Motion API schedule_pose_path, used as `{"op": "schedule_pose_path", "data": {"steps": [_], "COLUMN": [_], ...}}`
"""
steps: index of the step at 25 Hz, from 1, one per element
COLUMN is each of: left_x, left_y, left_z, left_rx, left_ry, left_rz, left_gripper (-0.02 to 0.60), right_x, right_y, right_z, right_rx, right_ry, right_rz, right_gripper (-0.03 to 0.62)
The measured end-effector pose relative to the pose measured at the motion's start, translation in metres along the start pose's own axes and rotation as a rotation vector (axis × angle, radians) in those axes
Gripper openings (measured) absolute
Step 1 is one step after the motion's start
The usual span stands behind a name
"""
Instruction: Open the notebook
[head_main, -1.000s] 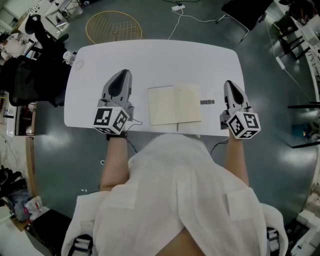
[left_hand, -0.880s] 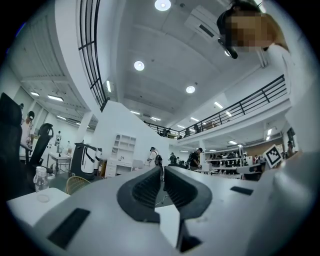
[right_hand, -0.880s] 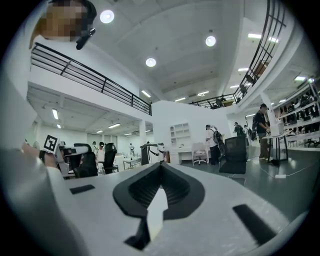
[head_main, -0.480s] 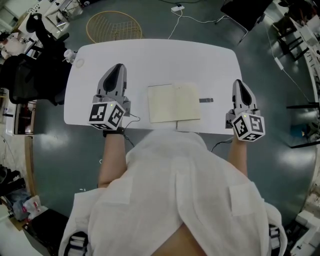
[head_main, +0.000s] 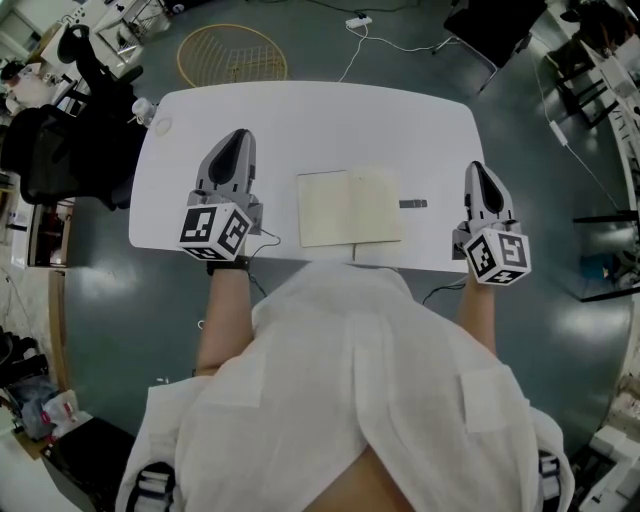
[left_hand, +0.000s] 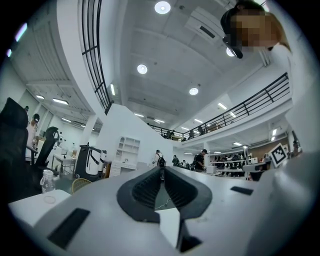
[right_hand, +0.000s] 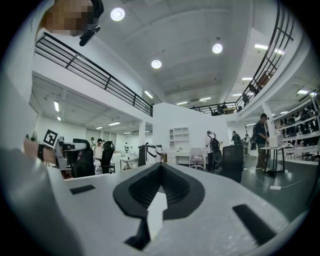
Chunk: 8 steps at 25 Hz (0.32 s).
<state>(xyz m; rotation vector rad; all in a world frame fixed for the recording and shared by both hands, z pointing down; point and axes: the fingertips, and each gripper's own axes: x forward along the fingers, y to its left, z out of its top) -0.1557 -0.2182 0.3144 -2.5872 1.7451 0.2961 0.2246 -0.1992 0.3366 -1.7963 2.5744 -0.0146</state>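
A notebook (head_main: 350, 206) lies open and flat on the white table (head_main: 310, 115), showing two cream pages, near the front edge in the middle. My left gripper (head_main: 236, 138) rests on the table to the left of it, jaws shut with nothing between them. My right gripper (head_main: 478, 168) sits at the table's right edge, also shut and empty, well apart from the notebook. Both gripper views look up over the hall, with the left gripper (left_hand: 161, 170) and the right gripper (right_hand: 160, 166) showing closed tips; the notebook is not in them.
A small dark strip (head_main: 413, 204) lies on the table just right of the notebook. A wire basket (head_main: 232, 53) stands on the floor behind the table. A dark chair (head_main: 70, 150) is at the left and a small bottle (head_main: 142, 109) at the table's far left corner.
My right gripper has moved right to the table's edge and my left gripper shifted slightly left and back. The notebook has not moved.
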Motion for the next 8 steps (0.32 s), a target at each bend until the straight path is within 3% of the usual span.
{"op": "schedule_pose_path", "data": {"steps": [8], "left_x": [-0.001], "left_y": [0.0034], "left_z": [0.0002], "left_rx": [-0.018], "left_ry": [-0.006], "left_rz": [0.01], "left_gripper": [0.027], "right_x": [0.0017], "right_y": [0.002], "right_z": [0.0013], "right_rx": [-0.002], "right_ry": [-0.002], "right_rz": [-0.006], "right_gripper": [0.002]}}
